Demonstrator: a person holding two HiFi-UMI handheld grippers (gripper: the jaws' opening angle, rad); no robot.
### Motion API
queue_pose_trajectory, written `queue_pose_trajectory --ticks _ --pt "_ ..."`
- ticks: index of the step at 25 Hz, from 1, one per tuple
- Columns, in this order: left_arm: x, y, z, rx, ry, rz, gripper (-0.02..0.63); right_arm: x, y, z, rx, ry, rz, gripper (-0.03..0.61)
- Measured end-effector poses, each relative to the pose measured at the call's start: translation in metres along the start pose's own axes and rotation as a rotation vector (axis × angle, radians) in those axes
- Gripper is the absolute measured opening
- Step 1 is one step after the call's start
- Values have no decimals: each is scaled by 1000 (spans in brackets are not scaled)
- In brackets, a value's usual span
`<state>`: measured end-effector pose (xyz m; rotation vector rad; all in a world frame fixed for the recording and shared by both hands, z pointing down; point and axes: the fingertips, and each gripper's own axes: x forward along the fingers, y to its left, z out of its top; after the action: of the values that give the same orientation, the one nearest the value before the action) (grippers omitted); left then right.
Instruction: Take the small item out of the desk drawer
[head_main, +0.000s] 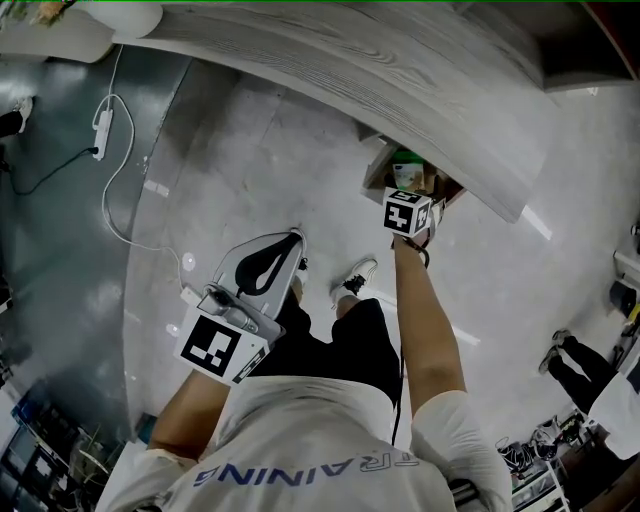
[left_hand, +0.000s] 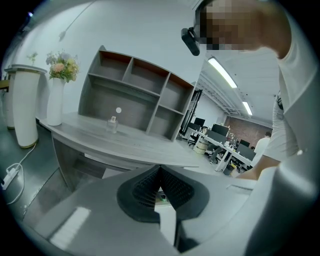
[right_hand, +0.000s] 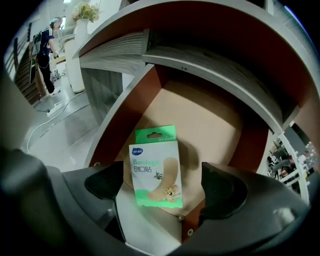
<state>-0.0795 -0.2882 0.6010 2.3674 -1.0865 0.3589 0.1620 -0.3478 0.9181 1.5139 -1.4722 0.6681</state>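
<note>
Head view steeply down on drawer (head_main: 379, 172), right gripper view close into it

Grey wood-grain desk (left_hand: 125, 142) ahead of left gripper (left_hand: 160, 170), shelf unit (left_hand: 135, 95) on top, flower vase (left_hand: 55, 102) further left. Pale glossy floor (head_main: 280, 170), ceiling strip lights (left_hand: 220, 70) upper right.

A green-and-white bandage box (right_hand: 155, 167) lies in the open desk drawer (right_hand: 212, 112)

Bandage box (right_hand: 155, 167) (green, white) in open drawer (right_hand: 210, 117)
</note>
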Motion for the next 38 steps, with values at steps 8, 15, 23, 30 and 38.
queue_pose_trajectory --ticks 8,15,23,30,38 --pt "2 -7 -9 17 28 -6 -2 3 4 -6 -9 -1 -4 414" --pt "-3 -4 -15 -3 31 9 -2 8 6 -9 -13 7 6 355" --pt "-9 -6 -8 -2 20 6 -2 -19 8 5 -26 -70 25 331" --pt "-20 -18 15 -44 -1 -22 -2 -77 10 0 29 -157 68 331" --pt "-34 -31 58 -29 -65 -58 -2 -154 -14 29 90 -294 73 330"
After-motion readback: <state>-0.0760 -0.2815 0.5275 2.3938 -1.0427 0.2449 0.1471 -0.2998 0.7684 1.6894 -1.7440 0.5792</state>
